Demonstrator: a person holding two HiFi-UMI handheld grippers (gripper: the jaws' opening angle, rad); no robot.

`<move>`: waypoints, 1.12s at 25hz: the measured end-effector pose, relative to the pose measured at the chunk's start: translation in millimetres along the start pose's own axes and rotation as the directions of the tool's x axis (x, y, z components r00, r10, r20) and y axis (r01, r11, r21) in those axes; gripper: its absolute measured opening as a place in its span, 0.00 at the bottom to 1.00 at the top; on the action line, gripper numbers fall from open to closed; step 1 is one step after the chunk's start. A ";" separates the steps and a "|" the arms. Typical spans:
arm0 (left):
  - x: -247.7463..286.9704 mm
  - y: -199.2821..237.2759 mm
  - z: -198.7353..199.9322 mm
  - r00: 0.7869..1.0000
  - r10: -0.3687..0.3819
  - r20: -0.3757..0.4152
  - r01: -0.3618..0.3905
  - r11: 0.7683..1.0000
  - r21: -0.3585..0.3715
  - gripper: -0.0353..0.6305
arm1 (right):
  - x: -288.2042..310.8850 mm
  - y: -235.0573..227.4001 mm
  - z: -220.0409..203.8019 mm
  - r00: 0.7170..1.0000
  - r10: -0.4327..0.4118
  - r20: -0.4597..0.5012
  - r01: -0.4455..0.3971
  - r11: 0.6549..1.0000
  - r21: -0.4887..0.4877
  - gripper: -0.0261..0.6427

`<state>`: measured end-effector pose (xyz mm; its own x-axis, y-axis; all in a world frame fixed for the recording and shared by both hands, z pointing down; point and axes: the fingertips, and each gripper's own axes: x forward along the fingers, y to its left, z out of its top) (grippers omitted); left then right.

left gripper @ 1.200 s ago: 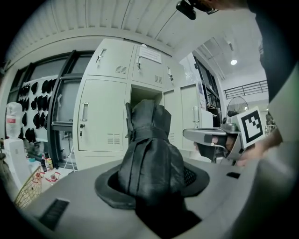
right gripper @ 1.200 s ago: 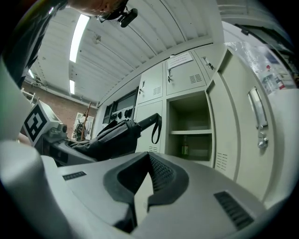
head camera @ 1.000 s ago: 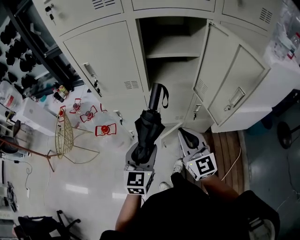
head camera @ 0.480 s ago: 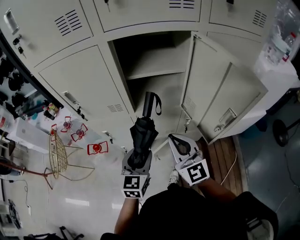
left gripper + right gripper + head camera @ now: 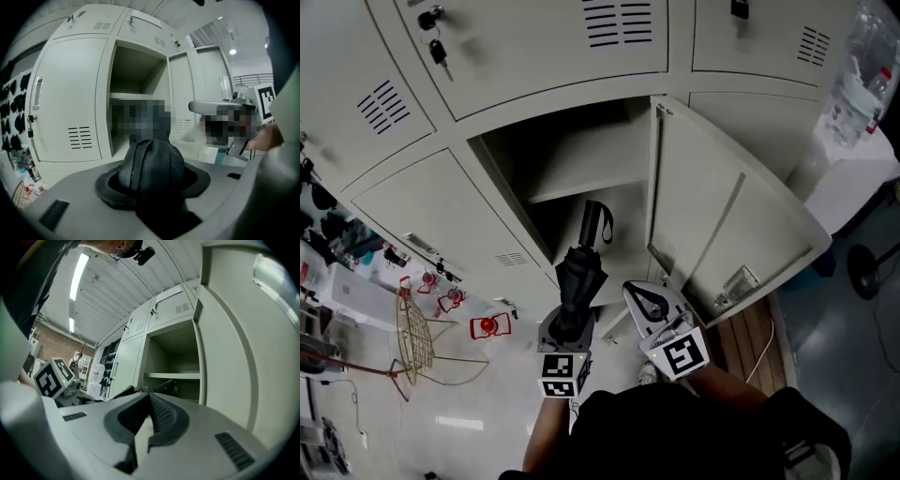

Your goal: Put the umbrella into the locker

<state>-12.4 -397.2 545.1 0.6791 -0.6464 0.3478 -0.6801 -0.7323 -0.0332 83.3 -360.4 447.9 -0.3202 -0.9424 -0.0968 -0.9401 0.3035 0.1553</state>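
Observation:
A folded black umbrella (image 5: 578, 278) stands between the jaws of my left gripper (image 5: 571, 317), which is shut on its lower end. Its handle with a wrist strap (image 5: 594, 223) points into the open locker compartment (image 5: 581, 155), just below the shelf (image 5: 591, 183). In the left gripper view the umbrella (image 5: 152, 168) fills the jaws, with the open locker (image 5: 136, 70) straight ahead. My right gripper (image 5: 639, 295) hovers just right of the umbrella, shut and empty. In the right gripper view, the right gripper (image 5: 149, 420) has its pads together, facing the locker (image 5: 173, 357).
The locker's door (image 5: 712, 216) swings open to the right, close to my right gripper. Keys hang in an upper locker (image 5: 439, 52). A gold wire stand (image 5: 412, 328) and red items (image 5: 487, 326) lie on the floor at left. A wooden board (image 5: 755, 323) lies at right.
Both grippers and the head have moved closer to the locker. The umbrella's handle now reaches the open compartment. The grip on the umbrella is unchanged.

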 end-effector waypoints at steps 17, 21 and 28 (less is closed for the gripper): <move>123.1 27.0 34.3 0.989 -0.075 -0.126 0.082 0.995 0.050 0.39 | 44.6 -25.6 -12.5 0.997 -0.061 -0.045 0.064 0.996 0.056 0.04; 148.0 30.2 46.7 0.987 -0.079 -0.143 0.090 0.993 0.073 0.39 | 45.2 -30.7 -19.5 0.995 -0.067 -0.073 0.070 0.997 0.036 0.04; 188.8 50.1 66.3 0.981 0.004 -0.196 0.024 0.990 0.140 0.39 | 46.6 -30.4 -23.4 0.994 -0.062 -0.089 0.065 0.997 0.028 0.04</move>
<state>100.0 -570.1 546.9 0.6091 -0.5948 0.5246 -0.6182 -0.7704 -0.1558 99.6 -416.8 461.7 -0.2494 -0.9682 -0.0187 -0.9619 0.2454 0.1207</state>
